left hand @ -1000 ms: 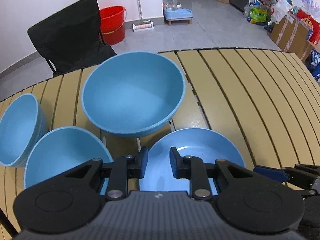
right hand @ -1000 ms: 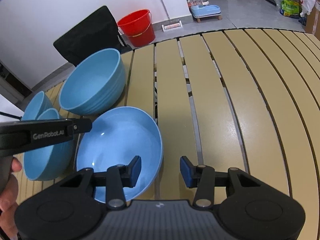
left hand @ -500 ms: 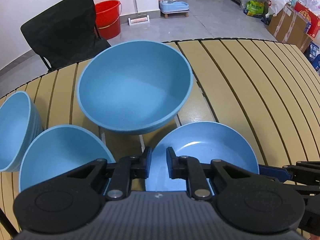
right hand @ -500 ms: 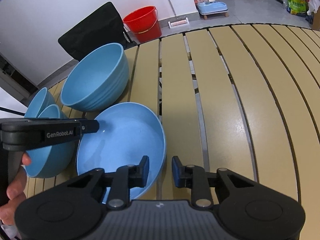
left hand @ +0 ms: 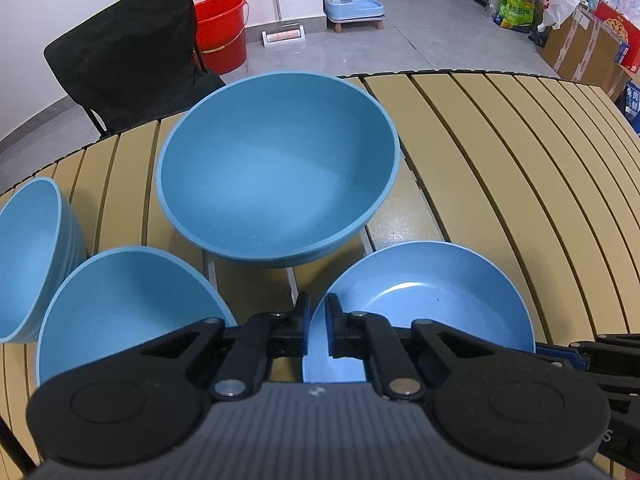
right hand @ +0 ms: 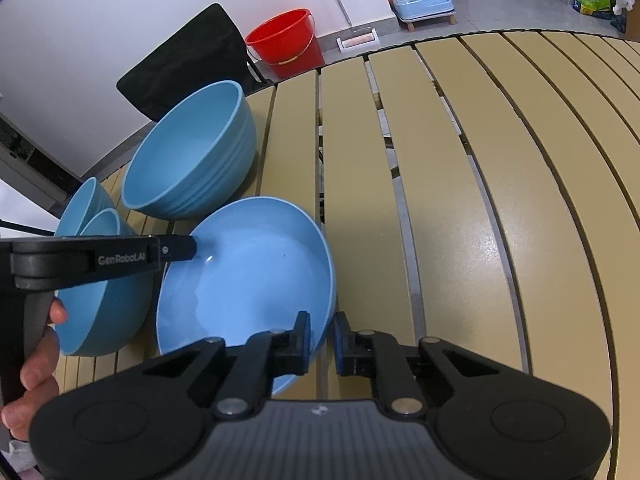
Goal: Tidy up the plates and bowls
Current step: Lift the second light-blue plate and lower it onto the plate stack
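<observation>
Both hand-held grippers have squeezed in since a second ago, when their jaws stood well apart. The left hand-held gripper [left hand: 316, 330] now pinches the left rim of the shallow blue plate [left hand: 424, 300], low and right of middle in the left wrist view. The right hand-held gripper [right hand: 321, 338] is closing its jaws on the right rim of the same plate [right hand: 248, 280], and the rim sits between its pads, which look to be pressing on it. So the plate is grasped on two sides at once.

The plate rests on the tan slatted surface [left hand: 500, 168]. Just above it in the left wrist view stands the big blue bowl [left hand: 280, 168], near but apart. At the lower left is a smaller blue bowl [left hand: 120, 312], and at the left edge sits another small bowl [left hand: 28, 256] just beside it.

In the right wrist view a person's hand [right hand: 36, 368] shows at the lower left, wrapped around the left tool's grip.

Beyond the surface, in the upper left, are a black chair [left hand: 124, 56] and a red bucket [left hand: 222, 32] on the grey floor.
</observation>
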{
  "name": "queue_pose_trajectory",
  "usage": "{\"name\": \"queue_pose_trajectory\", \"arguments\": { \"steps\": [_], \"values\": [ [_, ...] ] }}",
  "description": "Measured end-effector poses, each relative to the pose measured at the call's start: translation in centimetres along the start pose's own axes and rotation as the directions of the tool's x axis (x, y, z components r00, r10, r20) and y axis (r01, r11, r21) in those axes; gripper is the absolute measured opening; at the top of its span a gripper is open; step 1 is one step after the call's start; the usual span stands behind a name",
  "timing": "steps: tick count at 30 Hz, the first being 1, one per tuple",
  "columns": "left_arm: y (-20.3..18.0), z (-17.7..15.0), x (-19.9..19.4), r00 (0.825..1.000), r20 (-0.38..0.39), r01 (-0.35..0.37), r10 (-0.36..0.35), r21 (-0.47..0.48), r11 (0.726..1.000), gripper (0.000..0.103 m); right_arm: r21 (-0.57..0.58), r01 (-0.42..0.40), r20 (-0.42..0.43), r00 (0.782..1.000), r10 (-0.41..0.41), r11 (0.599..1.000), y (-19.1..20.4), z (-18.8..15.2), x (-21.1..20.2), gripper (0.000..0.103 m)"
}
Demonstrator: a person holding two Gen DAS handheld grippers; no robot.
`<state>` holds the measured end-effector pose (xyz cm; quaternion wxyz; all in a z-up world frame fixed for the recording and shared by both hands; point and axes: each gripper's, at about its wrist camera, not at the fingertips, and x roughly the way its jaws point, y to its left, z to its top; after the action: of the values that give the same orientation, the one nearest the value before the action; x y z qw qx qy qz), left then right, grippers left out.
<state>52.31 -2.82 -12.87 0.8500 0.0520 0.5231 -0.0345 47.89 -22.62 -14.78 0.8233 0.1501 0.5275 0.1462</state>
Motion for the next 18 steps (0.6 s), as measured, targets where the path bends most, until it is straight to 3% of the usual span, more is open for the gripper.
{"name": "queue_pose_trajectory", "arguments": {
  "steps": [18],
  "values": [
    [-0.8,-0.6,-2.4,0.999,0.036,0.027,-0.026,-0.03,0.999,0.008,0.076,-0.012,0.033,0.999,0.009,0.997,-1.1,-0.7,-1.7,0.009]
  ]
}}
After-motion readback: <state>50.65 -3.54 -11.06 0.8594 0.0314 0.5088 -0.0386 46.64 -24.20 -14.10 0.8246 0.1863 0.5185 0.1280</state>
